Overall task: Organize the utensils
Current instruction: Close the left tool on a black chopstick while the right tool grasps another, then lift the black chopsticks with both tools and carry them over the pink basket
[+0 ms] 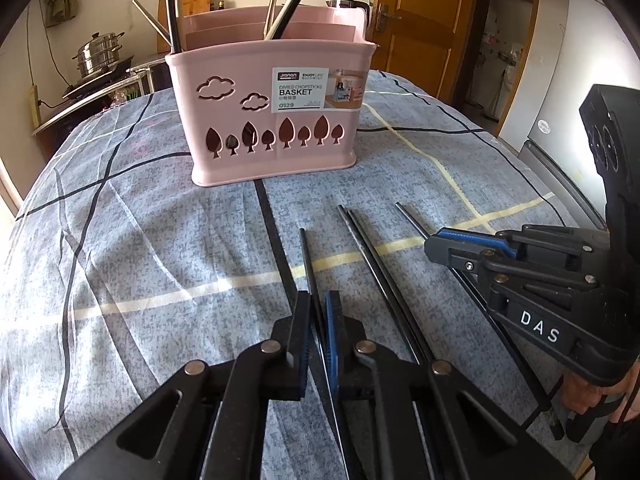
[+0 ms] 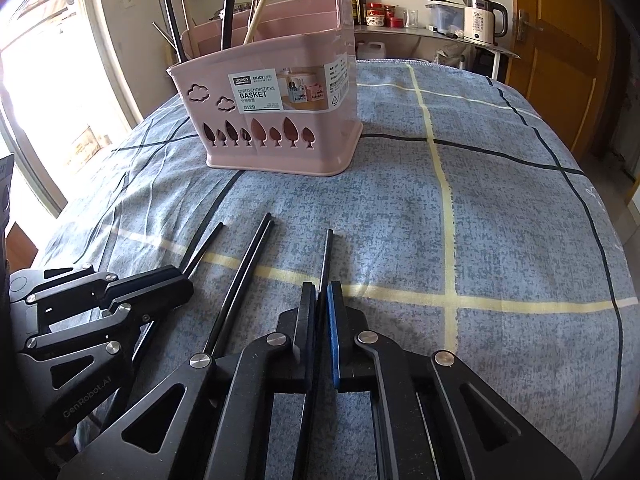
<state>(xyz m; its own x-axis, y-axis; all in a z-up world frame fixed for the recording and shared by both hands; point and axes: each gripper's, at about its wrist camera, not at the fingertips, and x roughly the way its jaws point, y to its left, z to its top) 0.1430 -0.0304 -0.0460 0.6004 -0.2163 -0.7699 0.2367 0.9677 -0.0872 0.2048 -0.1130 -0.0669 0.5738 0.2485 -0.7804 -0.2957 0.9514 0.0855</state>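
A pink chopsticks basket (image 1: 276, 120) stands on the checked cloth; it also shows in the right wrist view (image 2: 280, 120), with several utensils upright in it. Several black chopsticks lie in front of it. My left gripper (image 1: 318, 300) is shut on one black chopstick (image 1: 306, 256) low over the cloth. My right gripper (image 2: 320, 292) is shut on another black chopstick (image 2: 326, 256). A loose pair of chopsticks (image 1: 372, 252) lies between the grippers, also seen in the right wrist view (image 2: 248, 264). The right gripper appears at the right of the left wrist view (image 1: 434, 246), the left gripper at the left of the right wrist view (image 2: 184, 280).
The blue-grey checked tablecloth (image 2: 480, 208) covers the table. A steel pot (image 1: 100, 54) on a stove stands far left. A counter with a kettle (image 2: 484, 20) and jars is behind the table. A wooden door (image 1: 420, 20) is at the back.
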